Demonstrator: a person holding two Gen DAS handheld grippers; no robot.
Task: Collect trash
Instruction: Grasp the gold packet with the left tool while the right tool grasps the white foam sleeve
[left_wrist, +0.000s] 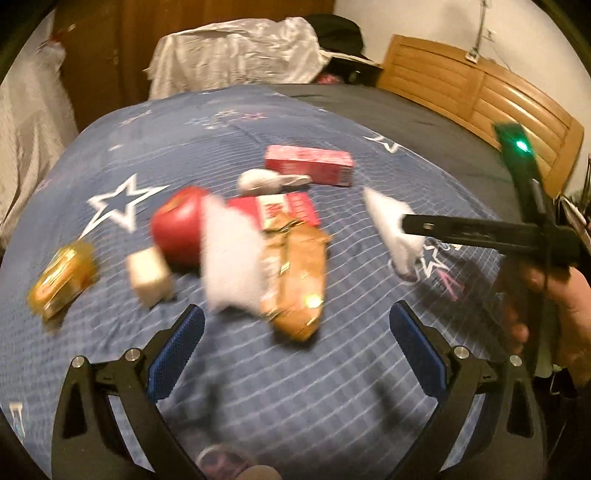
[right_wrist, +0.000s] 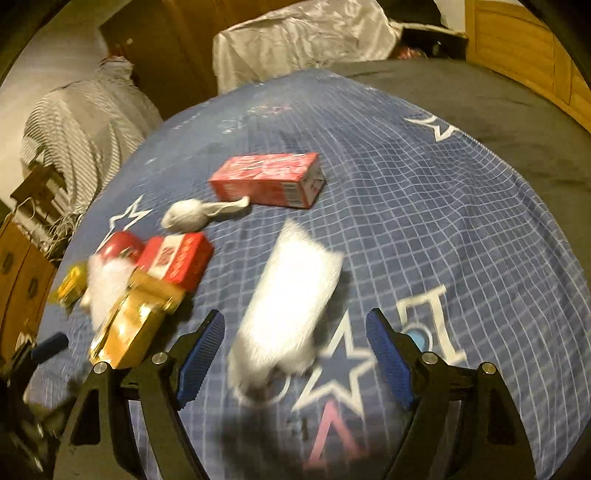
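1. The blue checked bedspread with white stars (right_wrist: 424, 206) on the bed carries all the litter; a long red cardboard carton (right_wrist: 267, 179) serves as landmark.
2. Nearer the camera than the carton lies a soft white crumpled tissue wad (right_wrist: 291, 302). It looks feather-light and limp, so pinching its bulky middle should do.
3. The right tongs (right_wrist: 295, 358) are spread wide and empty, with the wad reaching down between the blue pads, apparently untouched.
4. Left of the carton, a gold foil wrapper (left_wrist: 299, 273), likely crinkly and slippery, lies just ahead of the left tongs (left_wrist: 295, 343), which are also released and empty.
5. A red apple (left_wrist: 177, 229) sits further left; motion blur hides finer detail.
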